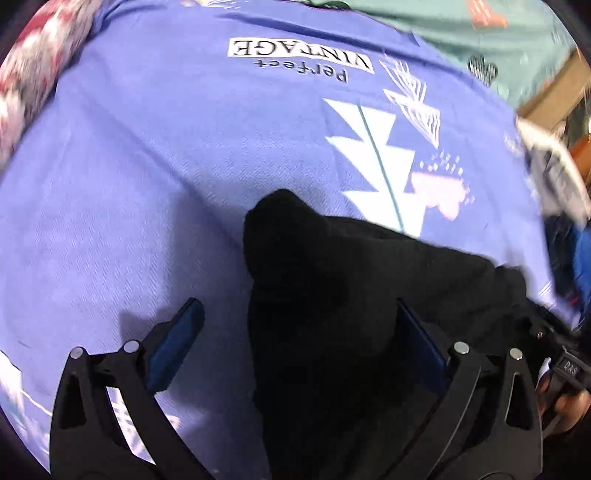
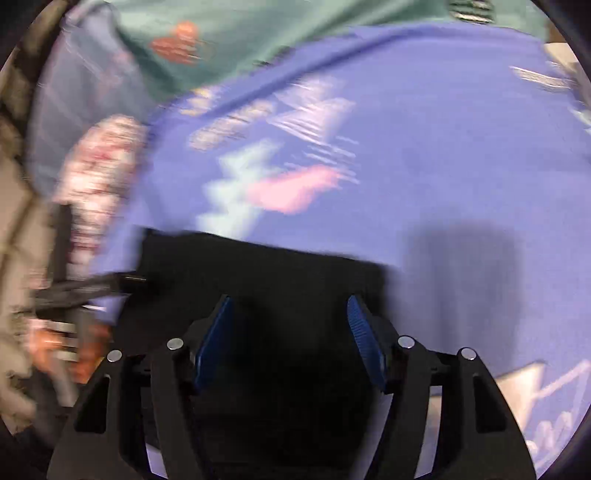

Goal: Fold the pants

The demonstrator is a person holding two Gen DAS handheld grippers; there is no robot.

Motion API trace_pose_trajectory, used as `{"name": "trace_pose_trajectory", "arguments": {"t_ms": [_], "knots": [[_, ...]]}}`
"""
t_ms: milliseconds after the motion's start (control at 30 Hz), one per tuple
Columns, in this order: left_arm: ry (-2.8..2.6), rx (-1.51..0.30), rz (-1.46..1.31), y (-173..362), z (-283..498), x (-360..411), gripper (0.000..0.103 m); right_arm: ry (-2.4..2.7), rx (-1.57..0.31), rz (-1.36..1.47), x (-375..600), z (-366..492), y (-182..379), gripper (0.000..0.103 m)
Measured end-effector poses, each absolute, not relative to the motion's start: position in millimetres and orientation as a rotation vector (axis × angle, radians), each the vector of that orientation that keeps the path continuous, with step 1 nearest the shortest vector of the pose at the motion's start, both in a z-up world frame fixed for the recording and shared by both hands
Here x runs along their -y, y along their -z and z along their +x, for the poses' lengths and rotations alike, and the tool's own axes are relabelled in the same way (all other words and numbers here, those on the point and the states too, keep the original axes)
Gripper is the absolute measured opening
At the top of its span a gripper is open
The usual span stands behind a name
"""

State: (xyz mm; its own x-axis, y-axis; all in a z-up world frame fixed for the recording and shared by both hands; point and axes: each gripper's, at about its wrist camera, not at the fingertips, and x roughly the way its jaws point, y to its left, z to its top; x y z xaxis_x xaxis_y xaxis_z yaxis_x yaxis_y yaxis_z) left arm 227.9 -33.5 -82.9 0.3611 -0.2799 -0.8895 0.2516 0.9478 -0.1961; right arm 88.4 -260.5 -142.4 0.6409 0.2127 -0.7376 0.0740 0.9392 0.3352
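Note:
The black pants (image 1: 332, 295) lie bunched on a purple printed bedsheet (image 1: 147, 184). My left gripper (image 1: 299, 317) is open, its blue pads (image 1: 177, 343) spread wide, with a hump of the black cloth rising between them. In the right wrist view the pants (image 2: 258, 273) lie as a flat dark slab under my right gripper (image 2: 290, 317), which is open with blue pads (image 2: 216, 339) apart over the cloth. That view is motion-blurred.
The sheet carries white tree prints and "Perfect VINTAGE" lettering (image 1: 299, 55). A teal cloth (image 2: 258, 29) lies at the far edge. A red-and-white floral fabric (image 1: 33, 74) lies at the left. The other gripper and a hand (image 1: 565, 391) show at the lower right.

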Motion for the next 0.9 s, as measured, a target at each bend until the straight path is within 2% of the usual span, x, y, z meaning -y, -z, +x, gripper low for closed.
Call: {"name": "trace_pose_trajectory", "arguments": {"t_ms": [33,100,200,300,467,600,700,833,900], "knots": [[0.334,-1.162,-0.046,81,227,32,0.101,-0.105,-0.874,0.406,266,81,145,0.090],[0.331,-1.164,-0.095,75,222,24,0.101,-0.164,-0.849,0.464,267,66,139,0.088],[0.328,-1.147,-0.115,66,206,10,0.101,-0.136,-0.747,0.351,256,30,111,0.088],[0.357,-1.148,-0.145,63,184,-4,0.101,-0.265,-0.709,0.358,247,10,98,0.088],[0.357,-1.175,-0.132,79,159,-11,0.101,-0.131,-0.864,0.167,227,12,128,0.088],[0.348,-1.183,-0.129,86,150,-17,0.101,-0.130,-0.923,0.187,231,14,144,0.091],[0.350,-1.191,-0.128,74,147,-21,0.101,-0.135,-0.851,0.179,231,2,120,0.090],[0.391,-1.115,-0.115,52,137,-17,0.101,-0.087,-0.700,0.154,231,-6,88,0.090],[0.395,-1.128,-0.095,54,134,-12,0.101,-0.133,-0.676,0.188,226,2,86,0.083]]}}
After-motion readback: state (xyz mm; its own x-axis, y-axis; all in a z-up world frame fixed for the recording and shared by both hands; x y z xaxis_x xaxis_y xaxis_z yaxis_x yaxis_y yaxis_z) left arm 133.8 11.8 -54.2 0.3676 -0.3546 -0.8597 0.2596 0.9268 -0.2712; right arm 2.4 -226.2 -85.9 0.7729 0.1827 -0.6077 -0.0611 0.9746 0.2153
